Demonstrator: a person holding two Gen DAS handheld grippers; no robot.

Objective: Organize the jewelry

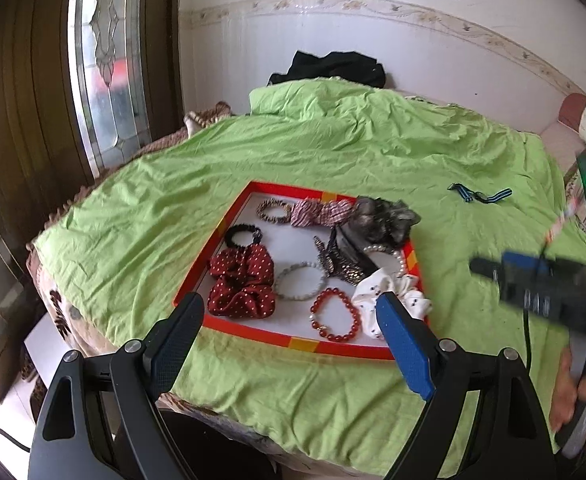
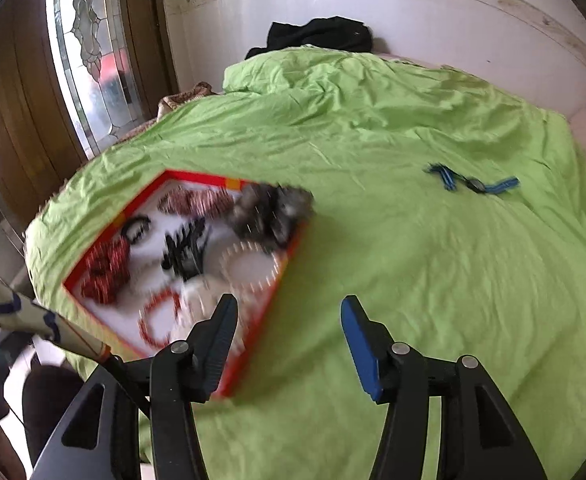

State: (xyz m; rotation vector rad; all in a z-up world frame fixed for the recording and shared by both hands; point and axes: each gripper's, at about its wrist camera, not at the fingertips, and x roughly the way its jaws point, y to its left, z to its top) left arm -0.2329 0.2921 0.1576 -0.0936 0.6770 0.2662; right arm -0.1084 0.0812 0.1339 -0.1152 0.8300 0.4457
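A red-rimmed tray (image 1: 253, 330) (image 2: 269, 300) lies on a green bedspread and holds several hair ties and bracelets: a red dotted scrunchie (image 1: 240, 283), a red bead bracelet (image 1: 336, 314), a white scrunchie (image 1: 397, 292), a pearl bracelet (image 1: 393, 256) and a grey scrunchie (image 1: 385, 216) (image 2: 271, 210). A blue striped strap (image 1: 480, 195) (image 2: 473, 182) lies alone on the bedspread, right of the tray. My left gripper (image 1: 291, 312) hangs open over the tray's near edge with nothing between its fingers. My right gripper (image 2: 289, 312) is open and empty over the tray's right corner; it also shows blurred in the left wrist view (image 1: 541, 284).
The green bedspread (image 2: 413, 280) stretches wide to the right of the tray. Black clothing (image 1: 333, 68) lies at the bed's far end against the white wall. A wooden door with glass (image 1: 101, 64) stands on the left. A hand (image 1: 573, 392) shows at the right edge.
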